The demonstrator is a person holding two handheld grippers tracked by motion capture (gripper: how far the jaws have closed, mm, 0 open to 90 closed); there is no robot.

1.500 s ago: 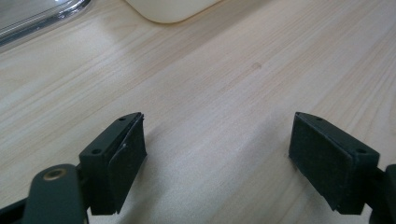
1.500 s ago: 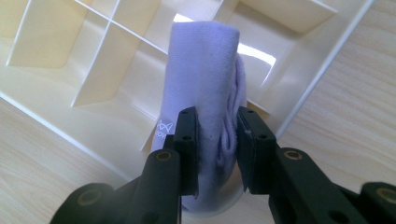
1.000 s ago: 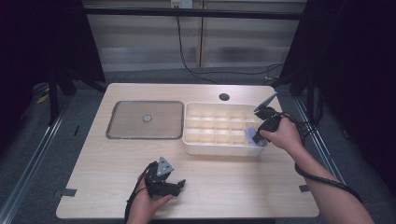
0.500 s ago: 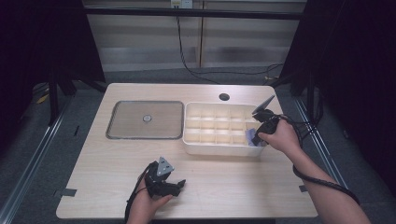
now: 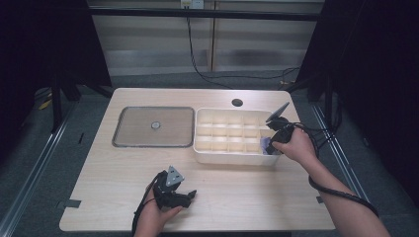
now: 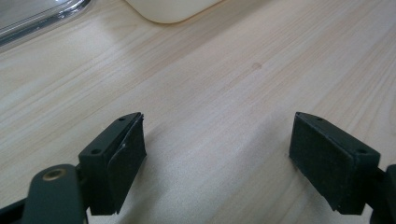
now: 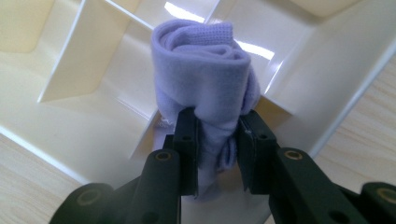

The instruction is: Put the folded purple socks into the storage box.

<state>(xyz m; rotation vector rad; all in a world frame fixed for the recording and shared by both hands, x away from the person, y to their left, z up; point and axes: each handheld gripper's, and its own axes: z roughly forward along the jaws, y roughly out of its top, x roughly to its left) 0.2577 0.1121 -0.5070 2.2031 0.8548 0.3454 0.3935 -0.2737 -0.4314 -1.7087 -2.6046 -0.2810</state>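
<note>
Lilac cloth is soft fleece-type fabric, rolled into a fat tube w/ spiral folds showing at the top end, loose tail hanging below the jaws. R claw is clamped tight on the roll's lower part, jaws pinching it from both sides. In the high view the cloth sits at the near-right corner cell of the cream divider tray, w/ the R claw reaching in over the tray's right end. Thin dividers rise close on the far side of the roll, outer rim just beside it; not much slack in that cell. Tray is near the bench's right edge. Clear lid w/ small center knob lies flat just left of the tray. L claw has jaws wide apart, nothing between them, low over bare wood; in the high view it is at the bench's near edge, well apart from the tray, w/ open bench to its right.
</note>
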